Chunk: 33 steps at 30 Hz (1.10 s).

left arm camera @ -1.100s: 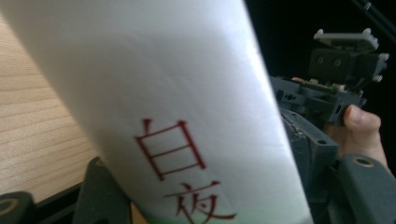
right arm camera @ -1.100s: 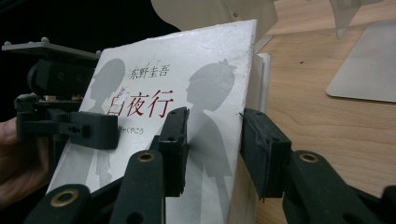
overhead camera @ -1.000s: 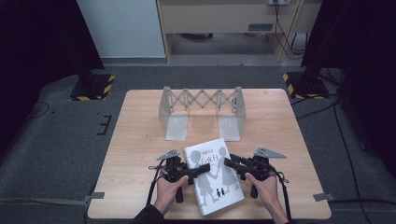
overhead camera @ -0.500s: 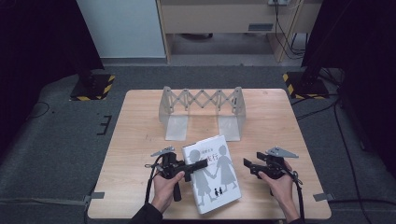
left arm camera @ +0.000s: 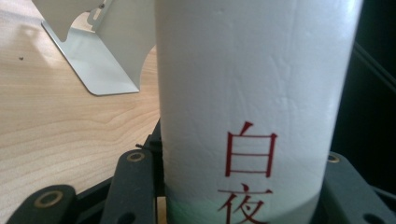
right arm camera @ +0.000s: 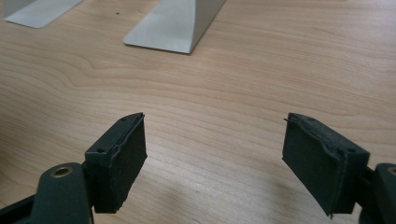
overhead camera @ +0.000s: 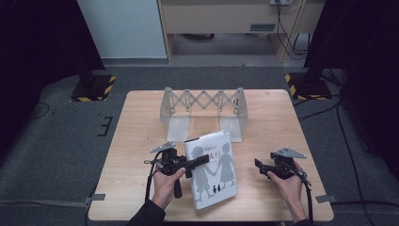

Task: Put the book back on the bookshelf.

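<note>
A white book (overhead camera: pixel 214 169) with grey child figures on its cover lies near the table's front edge, its spine side lifted a little. My left gripper (overhead camera: pixel 200 162) is shut on that spine; its jaws have just been closing. In the left gripper view the white spine (left arm camera: pixel 247 93) with red characters fills the gap between the black jaws. My right gripper (overhead camera: pixel 260 165) hovers to the right of the book, apart from it. Its jaws have just been opening, and the right gripper view shows its fingers (right arm camera: pixel 119 158) wide apart over bare wood.
A pale metal expanding book rack (overhead camera: pixel 203 106) stands at the back middle of the wooden table (overhead camera: pixel 282 117); its flat feet (right arm camera: pixel 180 23) reach forward toward the book. Black stands with striped bases flank the table on the floor.
The right gripper let go of the book's right side, opened and moved off to the right. The left gripper closed on the spine and rose, tipping the book up.
</note>
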### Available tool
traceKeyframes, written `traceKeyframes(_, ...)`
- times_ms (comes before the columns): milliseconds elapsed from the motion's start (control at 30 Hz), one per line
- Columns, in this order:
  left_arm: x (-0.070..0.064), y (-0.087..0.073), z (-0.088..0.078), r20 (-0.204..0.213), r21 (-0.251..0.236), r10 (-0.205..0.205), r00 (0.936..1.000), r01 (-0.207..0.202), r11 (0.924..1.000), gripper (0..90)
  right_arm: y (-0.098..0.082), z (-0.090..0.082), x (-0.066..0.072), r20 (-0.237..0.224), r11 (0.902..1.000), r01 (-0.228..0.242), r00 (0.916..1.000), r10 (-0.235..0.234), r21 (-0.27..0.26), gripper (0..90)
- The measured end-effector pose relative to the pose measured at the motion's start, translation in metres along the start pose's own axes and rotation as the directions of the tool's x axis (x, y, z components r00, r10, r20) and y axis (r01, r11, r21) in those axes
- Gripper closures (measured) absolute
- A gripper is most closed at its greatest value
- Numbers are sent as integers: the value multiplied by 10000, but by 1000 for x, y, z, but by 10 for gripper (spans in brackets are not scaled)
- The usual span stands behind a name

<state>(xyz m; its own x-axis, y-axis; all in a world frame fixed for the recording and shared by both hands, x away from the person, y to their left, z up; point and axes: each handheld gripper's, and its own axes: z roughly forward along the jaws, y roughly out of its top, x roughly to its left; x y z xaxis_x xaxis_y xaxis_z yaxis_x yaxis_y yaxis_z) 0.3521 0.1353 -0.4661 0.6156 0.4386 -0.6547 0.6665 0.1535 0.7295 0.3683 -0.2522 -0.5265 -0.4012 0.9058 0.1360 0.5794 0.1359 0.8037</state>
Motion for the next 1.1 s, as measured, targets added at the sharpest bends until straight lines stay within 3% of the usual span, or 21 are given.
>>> traceKeyframes(233,-11,8,-2,-97,112,583,9983,-581,9982,528,-3,2,-5,380,9996,141,9992,-150,239,213)
traceKeyframes(600,-19,26,-20,-603,-241,929,9938,-944,9952,527,-7,5,-9,687,9974,280,9971,-325,659,181)
traceKeyframes(800,-23,42,-34,-1007,-457,1378,9853,-1429,9887,527,-7,6,-11,706,9942,259,9969,-334,1043,154)
traceKeyframes(933,-23,53,-43,-1298,-605,1458,9808,-1547,9861,527,-7,7,-10,782,9931,345,9960,-435,1124,134)
traceKeyframes(1100,-24,69,-53,-1654,-801,1615,9729,-1765,9810,526,-7,10,-5,1036,9873,780,9903,-927,1381,107)
